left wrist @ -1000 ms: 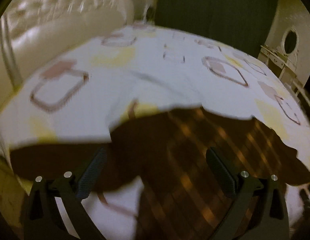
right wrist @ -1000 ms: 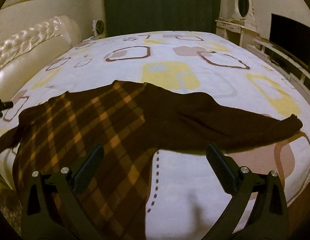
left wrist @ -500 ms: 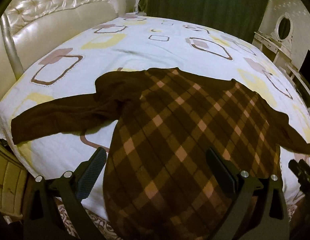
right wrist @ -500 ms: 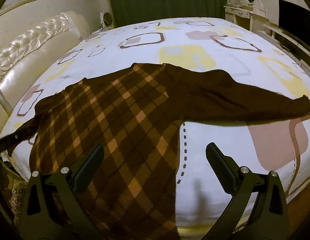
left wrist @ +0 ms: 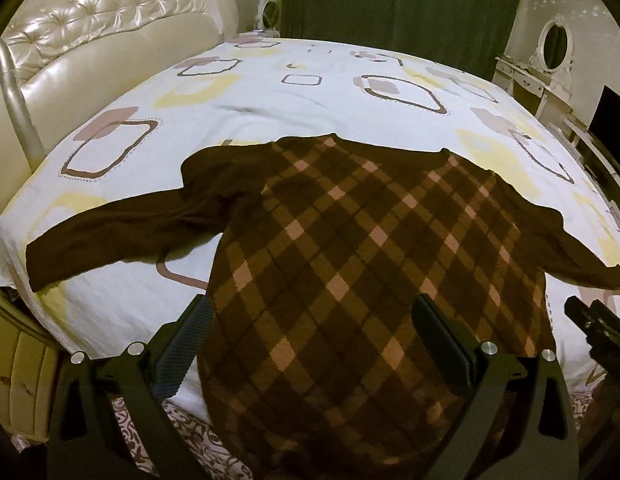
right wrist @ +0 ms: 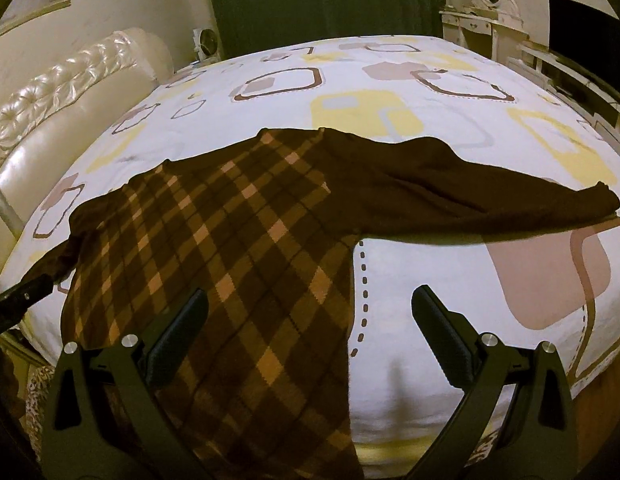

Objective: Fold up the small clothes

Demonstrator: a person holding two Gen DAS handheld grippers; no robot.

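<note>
The bed (left wrist: 318,96), with its white sheet printed in yellow and brown squares, fills both views. The brown argyle sweater (left wrist: 350,264) now lies spread flat across it, body toward the near edge with its hem hanging over, both sleeves stretched outward. A second ago the left view was blurred and sat low over the cloth; it now stands farther back and sharp, and the right view has likewise drawn back. The left sleeve (left wrist: 122,228) reaches beyond the left fingers' outer side; the right sleeve (right wrist: 490,204) runs ahead of the right fingers. The left gripper (left wrist: 310,344) has its fingers spread wide over the sweater's lower body, holding nothing. The right gripper (right wrist: 310,340) is equally wide and empty, straddling the sweater's right edge.
</note>
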